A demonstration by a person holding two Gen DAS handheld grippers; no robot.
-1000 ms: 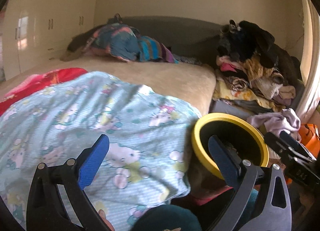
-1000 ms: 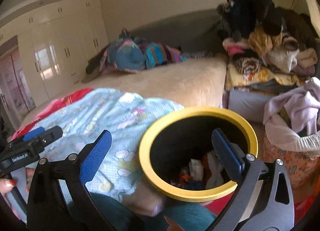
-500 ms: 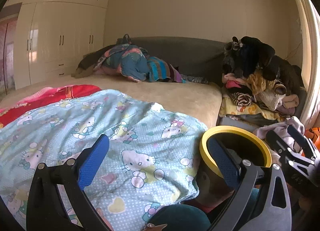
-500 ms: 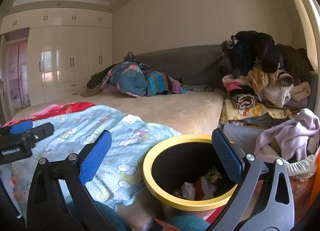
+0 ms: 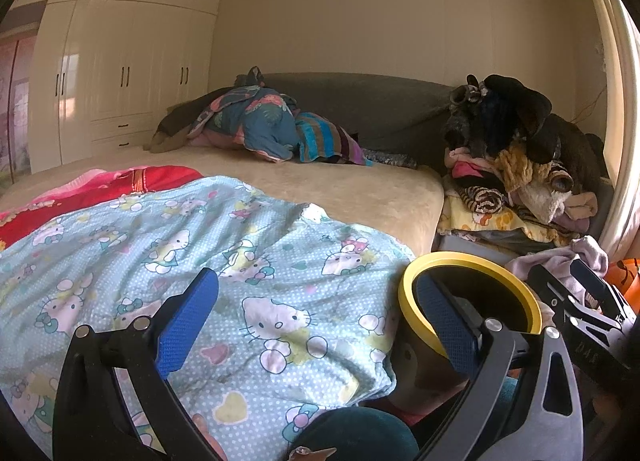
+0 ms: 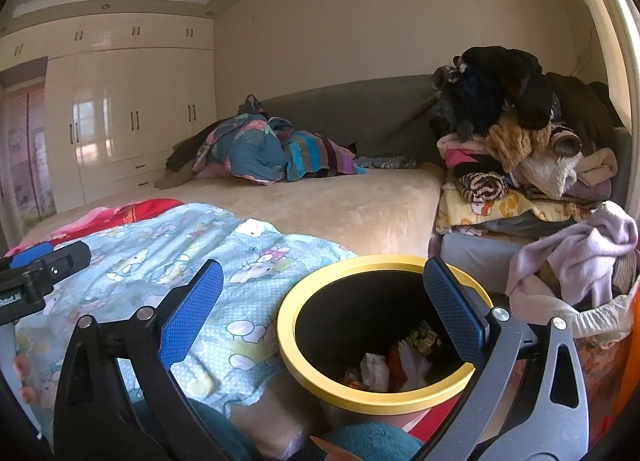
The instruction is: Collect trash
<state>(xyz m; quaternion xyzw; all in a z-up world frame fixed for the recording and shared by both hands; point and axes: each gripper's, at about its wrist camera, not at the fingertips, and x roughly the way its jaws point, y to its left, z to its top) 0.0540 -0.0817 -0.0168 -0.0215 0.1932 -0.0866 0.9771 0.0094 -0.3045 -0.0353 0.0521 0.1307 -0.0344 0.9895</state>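
Observation:
A black trash bin with a yellow rim (image 6: 384, 395) stands beside the bed; crumpled wrappers and paper (image 6: 394, 361) lie in its bottom. It also shows in the left wrist view (image 5: 472, 261), low right. My right gripper (image 6: 316, 307) is open and empty, held above the bin's near rim. My left gripper (image 5: 316, 319) is open and empty, held over the light blue cartoon blanket (image 5: 200, 261), left of the bin. Each gripper appears at the edge of the other's view.
A beige bed (image 5: 340, 189) carries a bundle of bedding (image 5: 272, 129) near the grey headboard. A pile of clothes (image 6: 516, 149) rises right of the bed. A cloth-draped basket (image 6: 580, 273) stands right of the bin. White wardrobes (image 5: 120, 73) line the left wall.
Both grippers have tilted upward and drawn back a little, so more wall and ceiling show and the bin sits lower in view. Both stay open and empty.

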